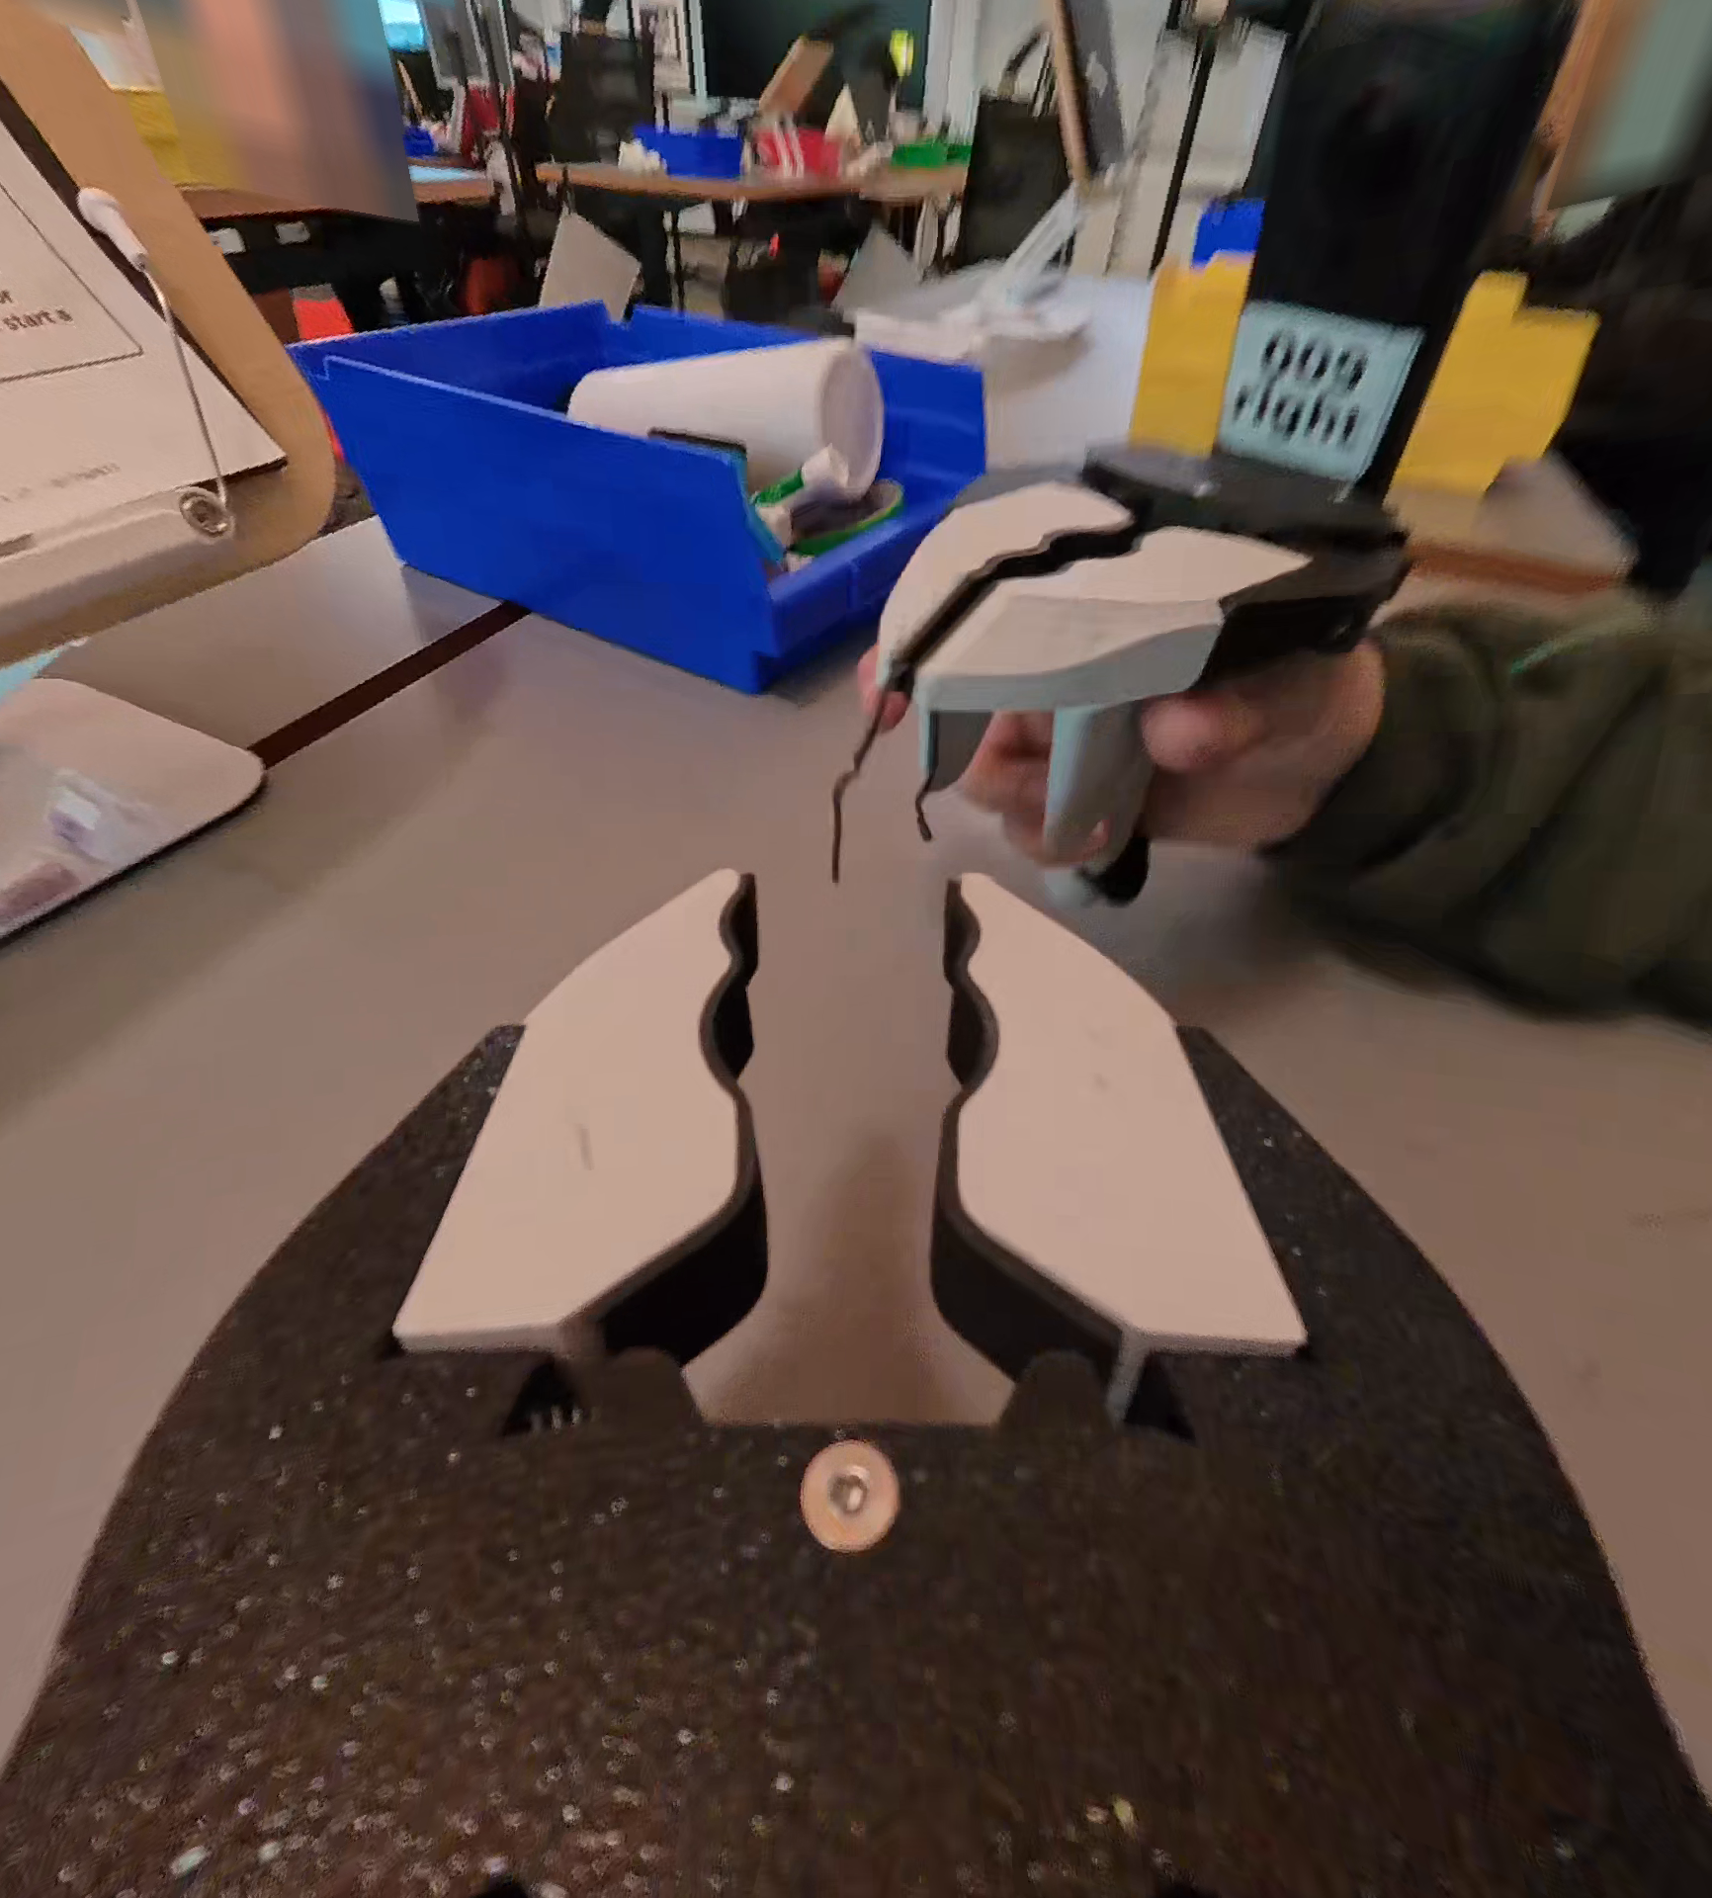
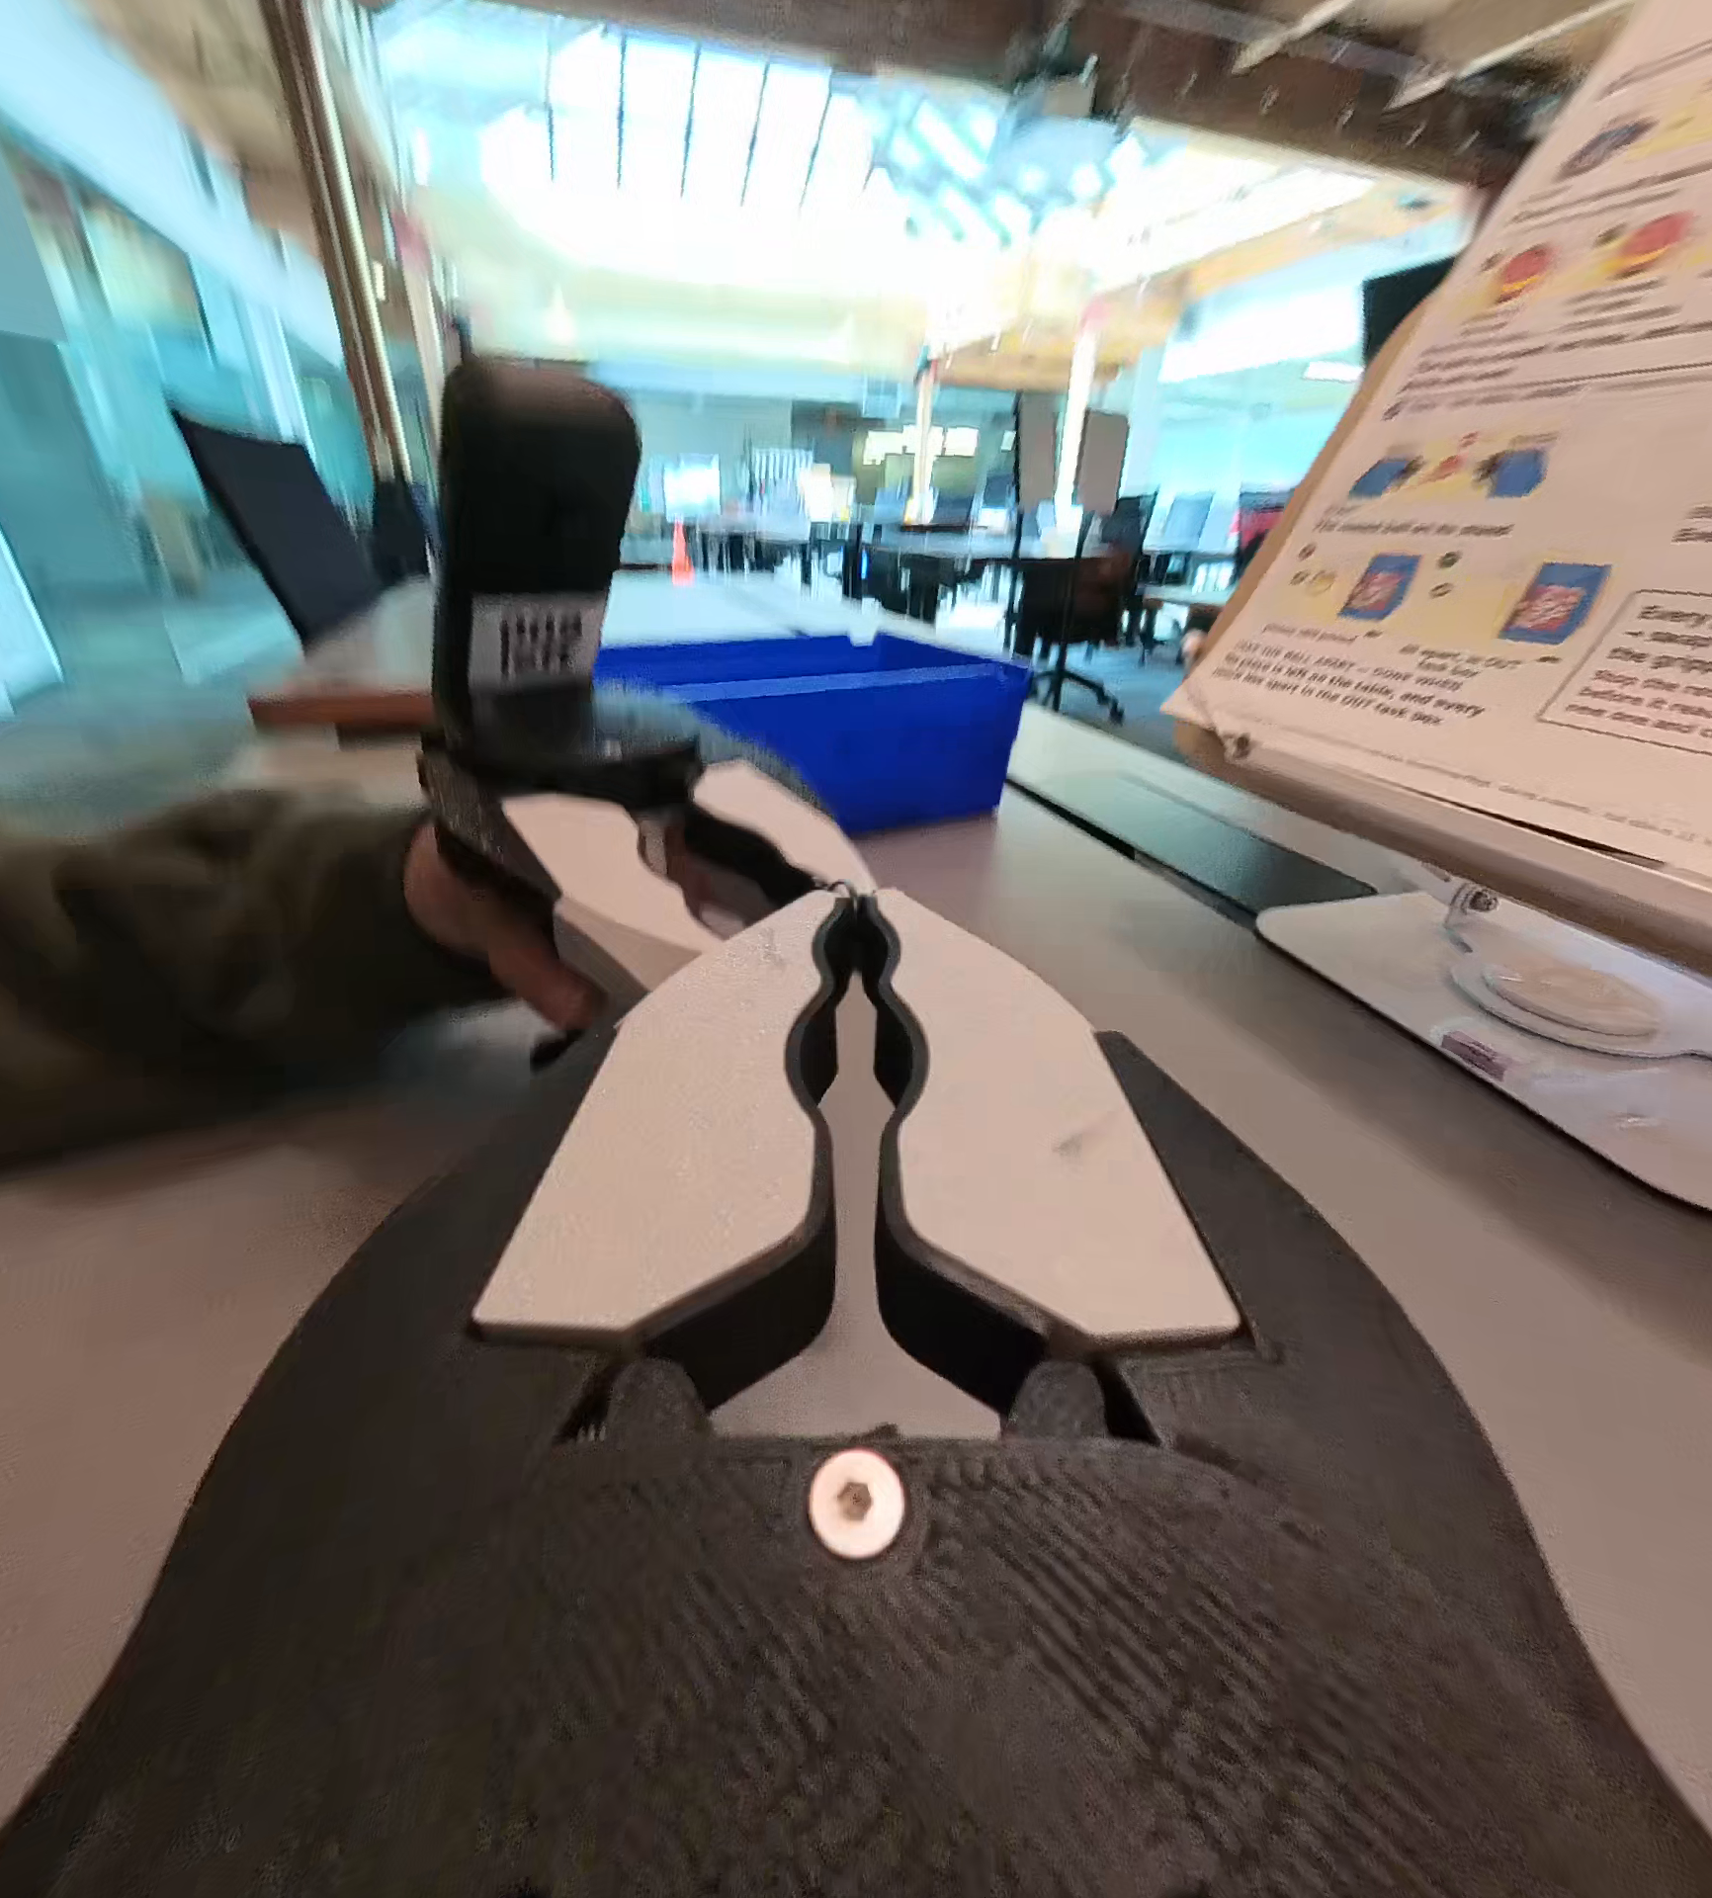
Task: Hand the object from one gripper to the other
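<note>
The right tongs (image 1: 898, 678), clenched on a thin dark wire (image 1: 850, 796), dangle it lengthwise at twelve o'clock from the released left tongs (image 1: 850, 904).

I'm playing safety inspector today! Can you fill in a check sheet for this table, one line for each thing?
Surface: grey table, flat, with a dark seam across it.
Job's things: thin dark wavy wire, hanging from the right gripper's jaws above the table.
Clutter: blue bin holding a white roll; paper sheet on a stand.
Grippers: left gripper jaws open and empty, pointing toward the wire; right gripper jaws shut on the wire.
Cables: thin cord hanging on the stand.
Surroundings: blurred big room with tables and chairs.
</note>
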Demonstrator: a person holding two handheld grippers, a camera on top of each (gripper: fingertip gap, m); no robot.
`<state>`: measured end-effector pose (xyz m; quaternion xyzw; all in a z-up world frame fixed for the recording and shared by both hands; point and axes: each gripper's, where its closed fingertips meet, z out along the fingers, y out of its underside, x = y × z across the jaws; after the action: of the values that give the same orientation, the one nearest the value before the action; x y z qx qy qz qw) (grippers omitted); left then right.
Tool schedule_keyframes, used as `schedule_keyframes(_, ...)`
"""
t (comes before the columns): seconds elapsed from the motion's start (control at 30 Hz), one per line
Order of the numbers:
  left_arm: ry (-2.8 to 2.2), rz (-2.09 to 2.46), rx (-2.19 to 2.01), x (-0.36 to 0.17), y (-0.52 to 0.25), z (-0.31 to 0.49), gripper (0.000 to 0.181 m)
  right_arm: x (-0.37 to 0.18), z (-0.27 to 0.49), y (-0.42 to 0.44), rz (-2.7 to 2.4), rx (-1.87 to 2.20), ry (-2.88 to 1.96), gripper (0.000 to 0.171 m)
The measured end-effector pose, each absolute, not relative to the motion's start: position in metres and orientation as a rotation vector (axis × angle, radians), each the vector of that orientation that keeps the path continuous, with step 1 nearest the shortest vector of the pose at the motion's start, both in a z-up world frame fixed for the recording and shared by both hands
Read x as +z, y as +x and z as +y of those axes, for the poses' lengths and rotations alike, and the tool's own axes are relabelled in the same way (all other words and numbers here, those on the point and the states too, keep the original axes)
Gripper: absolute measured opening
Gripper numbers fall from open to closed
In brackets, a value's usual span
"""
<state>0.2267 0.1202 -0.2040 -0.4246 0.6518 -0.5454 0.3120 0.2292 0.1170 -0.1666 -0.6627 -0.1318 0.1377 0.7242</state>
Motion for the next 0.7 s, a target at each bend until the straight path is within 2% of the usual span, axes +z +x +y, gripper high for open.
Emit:
schedule_keyframes(0.03, -1.127, 1.686, -1.505, -0.200, 0.227, 0.118, 0.032, -0.161, 0.117, 0.232, -0.232, 0.340, -1.423, 0.001)
schedule_keyframes(0.23, -1.221, 1.512, -1.824, -0.184, 0.230, 0.108, 0.021, -0.157, 0.121, 0.232, -0.158, 0.333, -1.349, 0.001)
schedule_keyframes(0.33, -1.247, 1.437, -1.884, -0.180, 0.232, 0.111, 0.005, -0.155, 0.121, 0.229, -0.150, 0.356, -1.334, 0.001)
schedule_keyframes(0.4, -1.246, 1.438, -1.892, -0.181, 0.231, 0.113, 0.003, -0.156, 0.122, 0.230, -0.149, 0.346, -1.338, 0.001)
schedule_keyframes(0.53, -1.243, 1.504, -1.791, -0.188, 0.232, 0.114, 0.001, -0.162, 0.123, 0.234, -0.165, 0.302, -1.385, 0.004)
schedule_keyframes(0.6, -1.245, 1.556, -1.653, -0.195, 0.233, 0.120, 0.001, -0.163, 0.123, 0.240, -0.165, 0.237, -1.416, 0.025)
schedule_keyframes(0.7, -1.184, 1.664, -1.407, -0.206, 0.232, 0.128, 0.001, -0.169, 0.122, 0.239, -0.253, 0.130, -1.470, 0.020)
